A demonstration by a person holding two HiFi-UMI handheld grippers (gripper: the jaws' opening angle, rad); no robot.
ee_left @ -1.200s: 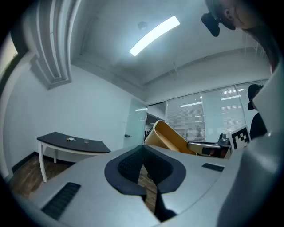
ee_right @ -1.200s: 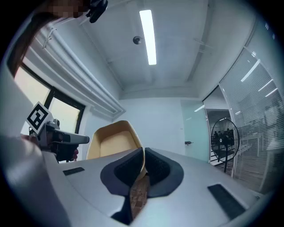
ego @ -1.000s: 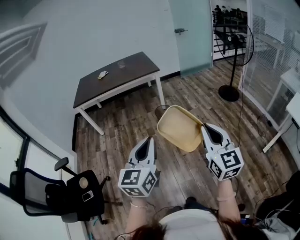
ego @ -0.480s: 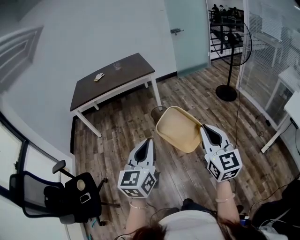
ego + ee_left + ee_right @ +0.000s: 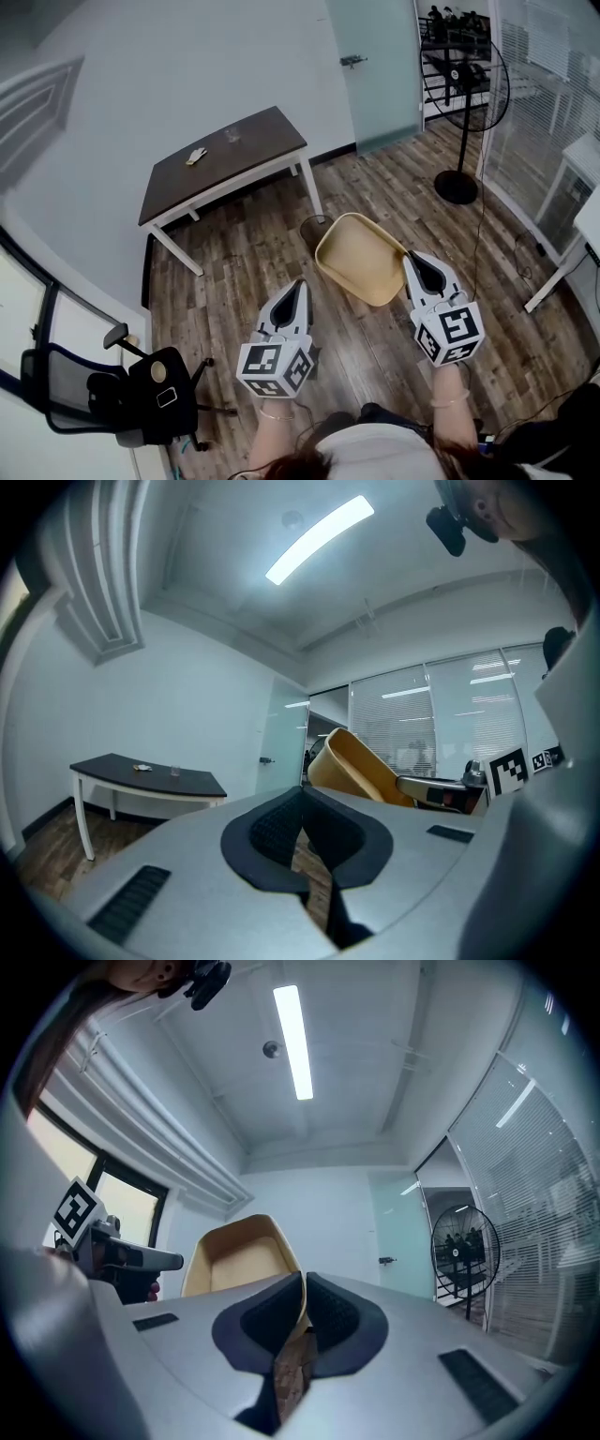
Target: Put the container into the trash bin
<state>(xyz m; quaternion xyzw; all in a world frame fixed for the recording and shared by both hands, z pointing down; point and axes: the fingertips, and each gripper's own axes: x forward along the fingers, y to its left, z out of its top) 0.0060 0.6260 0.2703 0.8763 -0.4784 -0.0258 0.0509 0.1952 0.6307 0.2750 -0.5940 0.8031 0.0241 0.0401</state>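
Head view: both hands held out in front at about the same height, grippers pointing level and away from the body. The left gripper has its fingers closed together with nothing in them. The right gripper pinches the near right rim of the tan container, which hangs tilted above the wood floor, its open side facing up. The trash bin is mostly hidden behind the container's far left edge, so only part of its rim shows. The dark desk stands against the wall beyond. Forearms are cut off at the bottom edge. Left gripper view: finger pads meet, with only floor seen below them; the container shows to the right. Right gripper view: the fingers are narrow, clamped on the container's thin rim. Versus one second ago: same grip, and the bin's rim sits slightly lower in the head view, nearer the container.
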